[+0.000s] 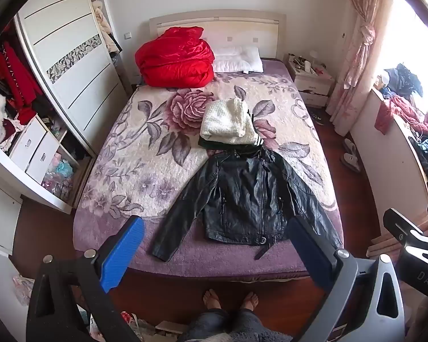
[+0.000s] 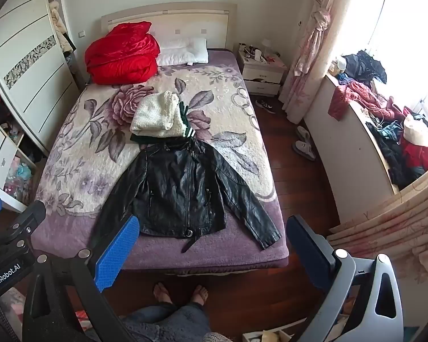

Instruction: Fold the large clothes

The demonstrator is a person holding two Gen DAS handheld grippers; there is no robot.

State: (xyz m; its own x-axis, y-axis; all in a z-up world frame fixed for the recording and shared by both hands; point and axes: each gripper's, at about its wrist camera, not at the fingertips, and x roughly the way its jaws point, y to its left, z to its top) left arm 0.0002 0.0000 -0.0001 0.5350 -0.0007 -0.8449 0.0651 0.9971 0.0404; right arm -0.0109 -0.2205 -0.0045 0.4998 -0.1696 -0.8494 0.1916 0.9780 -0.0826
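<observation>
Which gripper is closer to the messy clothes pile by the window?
Right. The right gripper is beside the clothes pile; the left gripper is farther away, toward the wardrobe.

Jacket [image 1: 244, 196] lies on bed [image 1: 122, 142] foot end in front of me; folded stack [image 1: 228, 122] behind it, quilt [image 1: 175, 58] and pillow [image 1: 238, 59] at headboard.

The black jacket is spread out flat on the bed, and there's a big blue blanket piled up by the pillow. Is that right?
Almost. The blanket piled by the pillow is red, not blue; the left wrist view shows it clearly. The rest holds: the black jacket lies spread out flat on the bed, sleeves out to the sides.
</observation>
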